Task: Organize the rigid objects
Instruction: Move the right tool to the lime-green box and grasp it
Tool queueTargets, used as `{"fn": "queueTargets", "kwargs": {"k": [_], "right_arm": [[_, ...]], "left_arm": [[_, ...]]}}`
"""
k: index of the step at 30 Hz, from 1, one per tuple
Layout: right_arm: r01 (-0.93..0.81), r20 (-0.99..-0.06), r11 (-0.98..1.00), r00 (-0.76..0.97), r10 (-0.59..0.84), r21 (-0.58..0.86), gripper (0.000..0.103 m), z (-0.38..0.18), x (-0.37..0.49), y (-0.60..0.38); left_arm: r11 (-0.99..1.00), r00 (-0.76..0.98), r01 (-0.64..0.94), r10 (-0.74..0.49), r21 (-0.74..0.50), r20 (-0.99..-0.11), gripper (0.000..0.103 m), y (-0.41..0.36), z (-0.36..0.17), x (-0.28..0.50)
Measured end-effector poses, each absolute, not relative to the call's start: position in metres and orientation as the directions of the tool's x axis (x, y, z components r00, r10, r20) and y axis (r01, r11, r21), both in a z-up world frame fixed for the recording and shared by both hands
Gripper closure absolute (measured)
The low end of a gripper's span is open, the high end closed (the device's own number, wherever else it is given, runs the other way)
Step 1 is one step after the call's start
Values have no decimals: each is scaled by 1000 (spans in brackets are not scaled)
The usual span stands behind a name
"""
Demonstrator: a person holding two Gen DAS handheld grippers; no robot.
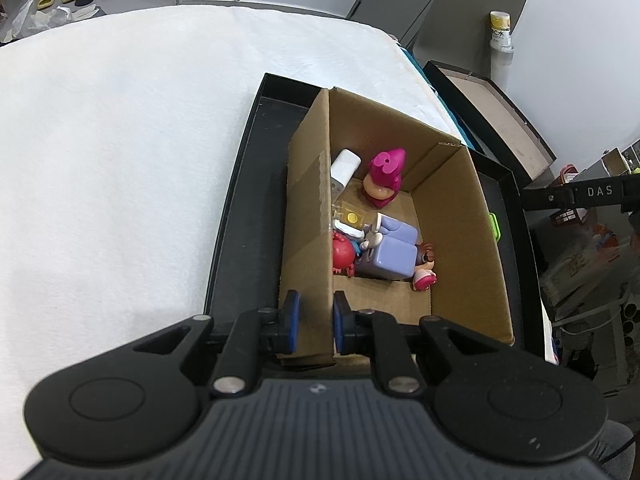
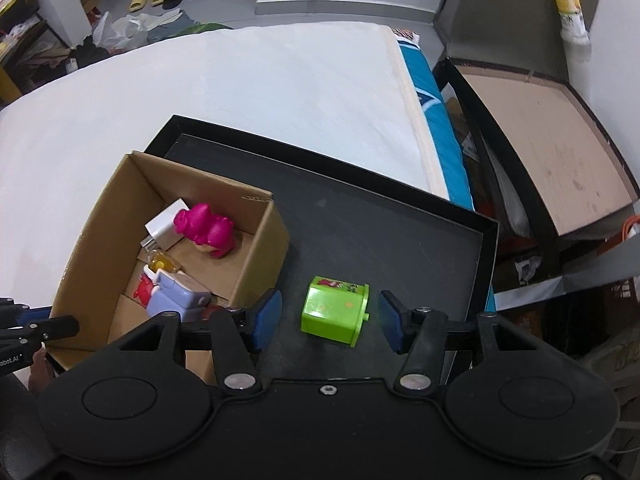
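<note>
1. Left wrist view: the left tongs (image 1: 314,322) are closed on the near wall of the cardboard box (image 1: 310,200), one blue pad on each face of the wall, holding the box steady inside the black tray (image 1: 240,216).
2. Inside the box lie a magenta figurine (image 1: 384,178), a white charger (image 1: 343,168), a lilac toy block (image 1: 390,250) and a red toy (image 1: 343,254). A sliver of the green toy box (image 1: 495,226) shows beyond the far wall, out on the tray floor.
3. Right wrist view: the right tongs (image 2: 330,320) stand partly open and hold nothing. The green toy box (image 2: 335,310) lies on its side on the tray floor (image 2: 360,232), directly between the two blue pads, with a clear gap to each.
4. Its long axis runs roughly across the gap from pad to pad, with the small peg end facing the right-hand pad.
5. The right tongs are the nearer by far; the left ones are busy on the box wall. I judge that the next move is to lower onto the green box and close, then carry it left into the cardboard box (image 2: 256,248), which sits just beside it.
</note>
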State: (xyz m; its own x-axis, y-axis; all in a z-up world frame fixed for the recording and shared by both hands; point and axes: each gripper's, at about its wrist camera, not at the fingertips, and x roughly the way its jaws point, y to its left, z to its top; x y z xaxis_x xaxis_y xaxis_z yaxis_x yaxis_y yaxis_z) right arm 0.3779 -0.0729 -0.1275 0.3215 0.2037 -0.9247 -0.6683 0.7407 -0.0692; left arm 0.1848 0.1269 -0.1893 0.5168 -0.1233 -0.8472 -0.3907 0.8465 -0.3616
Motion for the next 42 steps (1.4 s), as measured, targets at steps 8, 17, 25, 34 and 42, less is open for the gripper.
{"fn": "queueTargets", "kwargs": {"k": [8, 17, 25, 34, 42], "right_arm": [[-603, -935, 797, 262, 237, 33, 46, -146, 392, -88], [-547, -945, 831, 203, 255, 107, 45, -176, 405, -91], [-528, -954, 842, 183, 238, 109, 45, -198, 414, -90], [-568, -968, 823, 189, 164, 29, 54, -213, 410, -88], [-581, -967, 814, 216, 135, -17, 54, -200, 407, -94]], "left_arm": [[848, 509, -397, -115, -351, -853, 88, 125, -191, 186], [851, 499, -403, -105, -338, -860, 88, 124, -193, 189], [853, 490, -405, -102, -330, -866, 87, 124, -194, 192], [853, 486, -407, -100, -326, -868, 87, 124, -196, 194], [853, 488, -406, -101, -328, -867, 87, 124, -196, 192]]}}
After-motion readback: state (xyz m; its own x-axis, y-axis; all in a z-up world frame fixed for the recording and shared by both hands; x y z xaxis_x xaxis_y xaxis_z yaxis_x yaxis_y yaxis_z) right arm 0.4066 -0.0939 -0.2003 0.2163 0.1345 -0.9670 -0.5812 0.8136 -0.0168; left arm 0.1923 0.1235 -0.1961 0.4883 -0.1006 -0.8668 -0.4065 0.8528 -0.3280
